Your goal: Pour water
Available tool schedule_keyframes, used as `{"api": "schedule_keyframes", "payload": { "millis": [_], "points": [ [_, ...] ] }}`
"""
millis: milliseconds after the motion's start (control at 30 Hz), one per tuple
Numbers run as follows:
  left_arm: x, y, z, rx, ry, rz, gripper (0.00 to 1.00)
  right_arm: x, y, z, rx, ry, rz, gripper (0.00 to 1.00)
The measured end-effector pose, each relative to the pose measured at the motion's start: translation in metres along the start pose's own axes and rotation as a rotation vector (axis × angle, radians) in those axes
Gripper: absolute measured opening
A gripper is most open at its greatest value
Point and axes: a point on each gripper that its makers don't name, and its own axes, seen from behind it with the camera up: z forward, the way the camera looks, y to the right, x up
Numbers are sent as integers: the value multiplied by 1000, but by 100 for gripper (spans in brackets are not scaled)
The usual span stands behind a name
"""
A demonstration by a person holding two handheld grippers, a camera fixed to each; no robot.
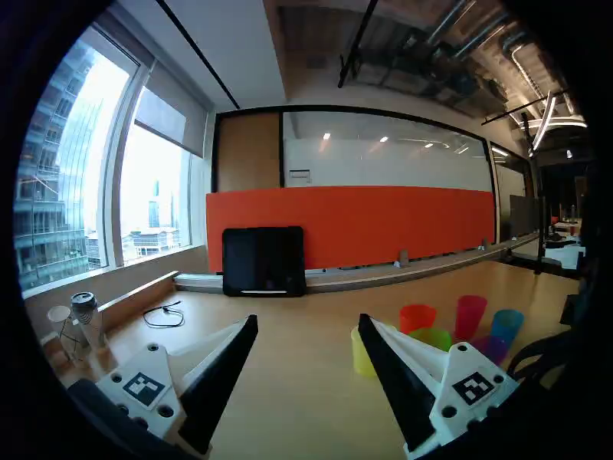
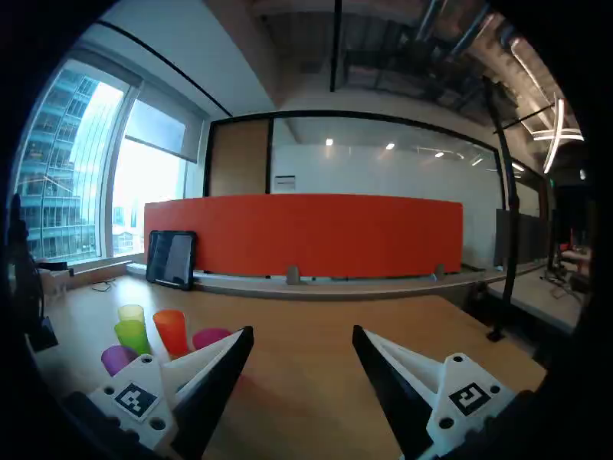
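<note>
The left gripper [image 1: 307,322] hangs low over the table [image 1: 306,391] with its jaws spread wide and nothing between them. Ahead and to the right of it in the left gripper view stands a tight cluster of cups: a yellow cup [image 1: 358,356] nearest, partly hidden by the gripper's own finger, then an orange cup [image 1: 417,316], a green cup [image 1: 434,337], a pink cup [image 1: 469,313], a blue cup [image 1: 506,325] and a purple cup [image 1: 490,349]. All are upright. Whether any holds water cannot be told.

Farther back a dark tablet [image 1: 263,261] leans against an orange divider [image 1: 349,226]. A thin cable [image 1: 162,314] lies on the table near the window [image 1: 69,192], and a lidded jar [image 1: 86,313] stands at the far left edge.

The right gripper [image 2: 302,333] is also wide open and empty, level above the table [image 2: 306,399]. In the right gripper view the cups sit to its left. The yellow cup [image 2: 131,313] is behind the green cup [image 2: 132,336], with the orange cup [image 2: 170,330] beside them. The pink cup [image 2: 208,337] and purple cup [image 2: 116,358] are nearest, both partly behind the gripper's finger. The tablet [image 2: 172,259] and divider [image 2: 306,234] stand beyond.
</note>
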Motion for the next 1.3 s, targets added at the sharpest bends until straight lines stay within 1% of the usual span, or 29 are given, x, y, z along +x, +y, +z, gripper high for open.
{"api": "schedule_keyframes", "payload": {
  "millis": [100,367,467,567,700,867,967,1100,1300],
  "points": [
    [16,-3,3,-3,-12,-6,97,10,0,2,5,-6,-10,100],
    [59,-17,14,-1,-53,-18,98,59,-6,8,50,-11,-16,100],
    [76,-20,19,-15,-66,-31,98,76,-7,11,62,-17,-5,100],
    [94,-20,23,-38,-69,-41,98,93,-9,13,79,-20,16,100],
    [119,-17,26,-73,-68,-39,98,117,-10,16,96,-13,37,100],
    [148,-11,31,-102,-58,-34,98,144,-9,19,101,6,29,100],
    [160,-6,33,-122,-56,-32,98,154,-8,20,101,11,21,100],
    [170,2,35,-155,-53,-29,98,154,-7,22,105,-2,28,100],
    [173,14,39,-210,-52,-24,98,151,-9,25,131,-16,41,100]
  ]
}}
